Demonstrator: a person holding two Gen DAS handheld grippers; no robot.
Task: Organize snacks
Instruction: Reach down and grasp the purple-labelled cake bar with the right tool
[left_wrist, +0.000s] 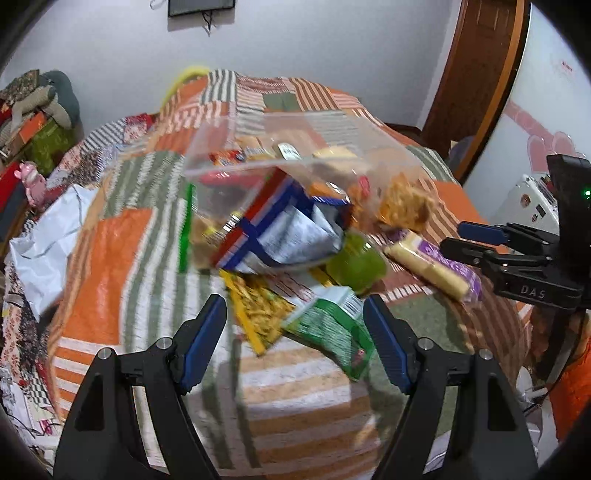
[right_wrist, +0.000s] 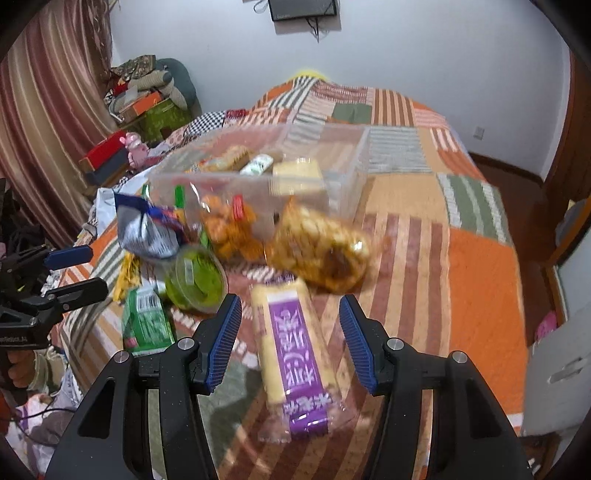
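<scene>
both grippers, left (left_wrist: 295, 332) and right (right_wrist: 290, 332), hover agape over snacks (right_wrist: 291, 363)

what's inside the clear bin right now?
In the clear bin: a pale yellow packet, a white-green wrapper and a biscuit pack. Blur and the near wall hide whatever lies lower.

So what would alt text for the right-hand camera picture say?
Open right gripper hovers over a purple-labelled cracker pack on a patchwork bedspread. Beyond lie more snack bags and a clear plastic box holding some.
</scene>
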